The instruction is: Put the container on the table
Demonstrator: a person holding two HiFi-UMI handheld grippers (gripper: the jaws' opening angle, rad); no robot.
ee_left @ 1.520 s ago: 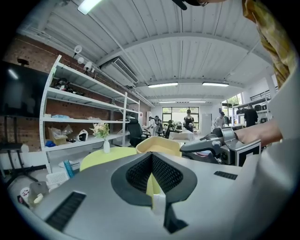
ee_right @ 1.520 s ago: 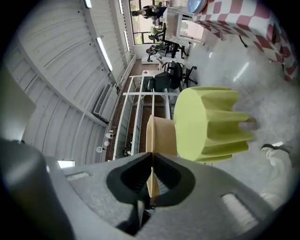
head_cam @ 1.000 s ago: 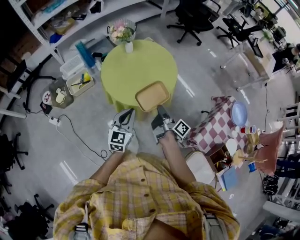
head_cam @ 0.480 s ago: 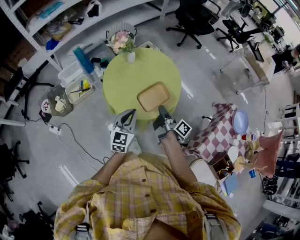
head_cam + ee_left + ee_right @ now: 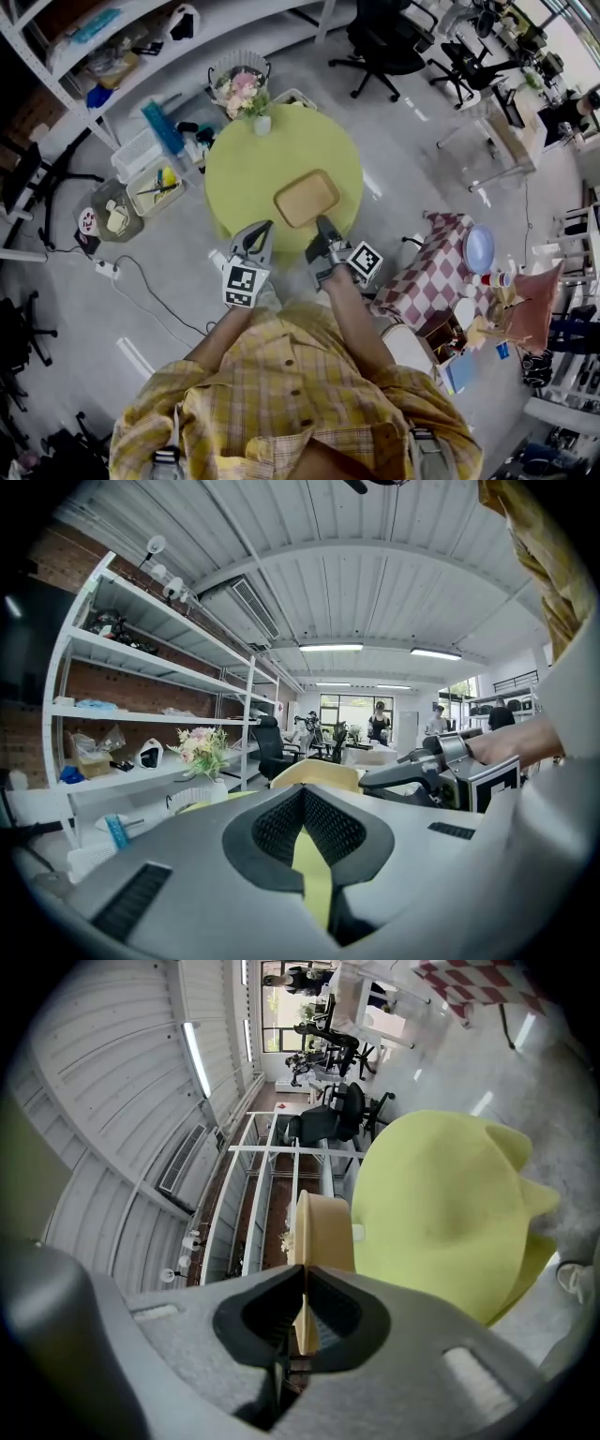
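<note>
A tan rectangular container [image 5: 306, 198] is over the near side of the round table [image 5: 272, 150] with its yellow-green cloth. My right gripper [image 5: 323, 225] is shut on the container's near rim. In the right gripper view the rim [image 5: 323, 1232] runs between the pads of the right gripper [image 5: 302, 1277], with the table [image 5: 441, 1213] beyond. I cannot tell whether the container touches the cloth. My left gripper [image 5: 262, 229] is shut and holds nothing, at the table's near edge, left of the container. From the left gripper [image 5: 302, 794], its own view shows the container [image 5: 314, 772] and the right gripper [image 5: 412, 775].
A small vase of flowers [image 5: 261, 120] stands at the table's far edge. Plastic bins [image 5: 155, 183] and cables lie on the floor to the left, below the shelving [image 5: 112, 47]. A checkered table [image 5: 431, 267] with dishes is to the right, and office chairs [image 5: 384, 42] are beyond.
Both grippers moved forward toward the table. The container, which overhung the near edge, now lies farther in over the cloth. The left gripper stays shut and holds nothing.
</note>
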